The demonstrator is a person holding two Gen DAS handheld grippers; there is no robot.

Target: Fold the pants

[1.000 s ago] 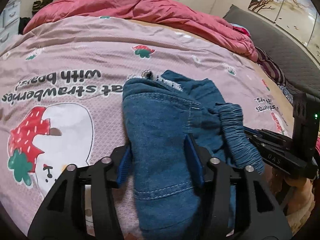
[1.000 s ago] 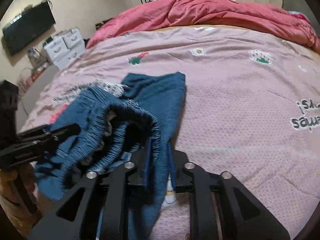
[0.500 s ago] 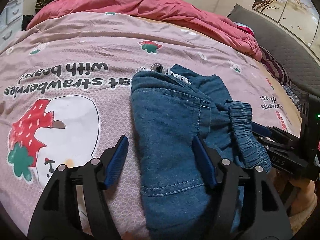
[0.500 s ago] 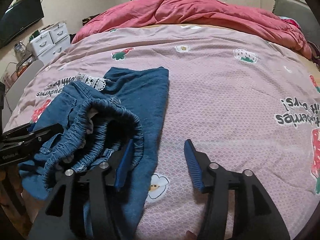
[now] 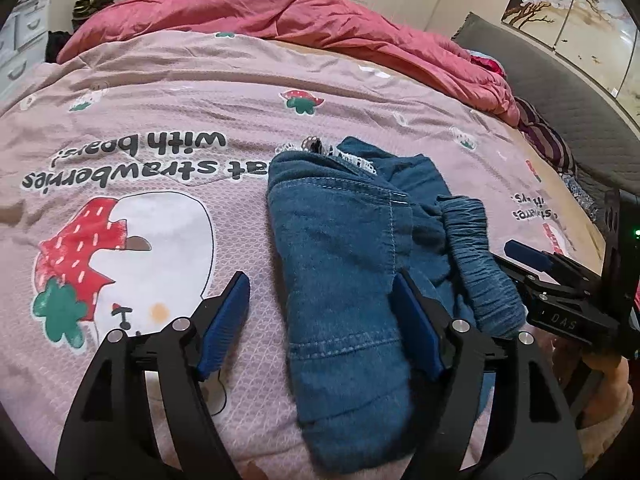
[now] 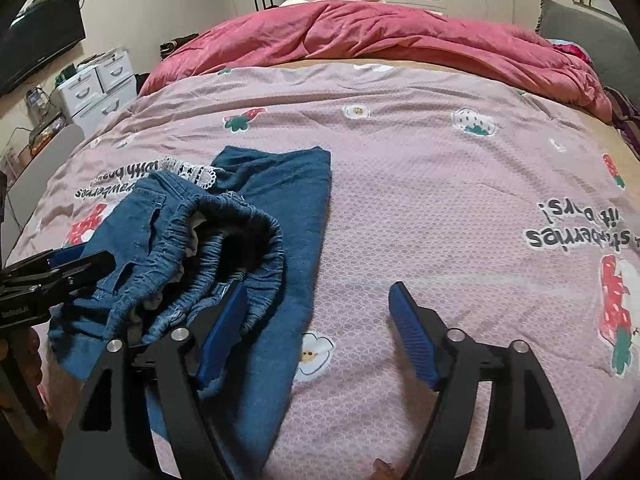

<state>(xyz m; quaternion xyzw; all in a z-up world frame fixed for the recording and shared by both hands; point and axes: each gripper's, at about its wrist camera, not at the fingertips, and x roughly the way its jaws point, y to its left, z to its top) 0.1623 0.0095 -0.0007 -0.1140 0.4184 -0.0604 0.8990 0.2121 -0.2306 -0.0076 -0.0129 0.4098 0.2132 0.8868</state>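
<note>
The blue denim pants with a gathered elastic waistband lie bunched in a rough fold on the bed, on a pink quilted bedspread printed with strawberries, flowers and black lettering. A strip of white lace trim peeks out at the far edge of the bundle, and one flat layer of the pants reaches away toward the far side.

The left tool hangs low over the near end of the pants, its jaws opening. The denim lies between the blue pads, but they do not press on it: the left pad is over bare bedspread and the right pad is at the fabric's edge.

The right tool is just beside the waistband, its jaws also opening and standing wide. Its left pad sits against the ruffled waistband, the right pad over bare bedspread, with nothing gripped.

A crumpled red-pink duvet is heaped across the far side of the bed. White drawers stand by the wall to the left.
</note>
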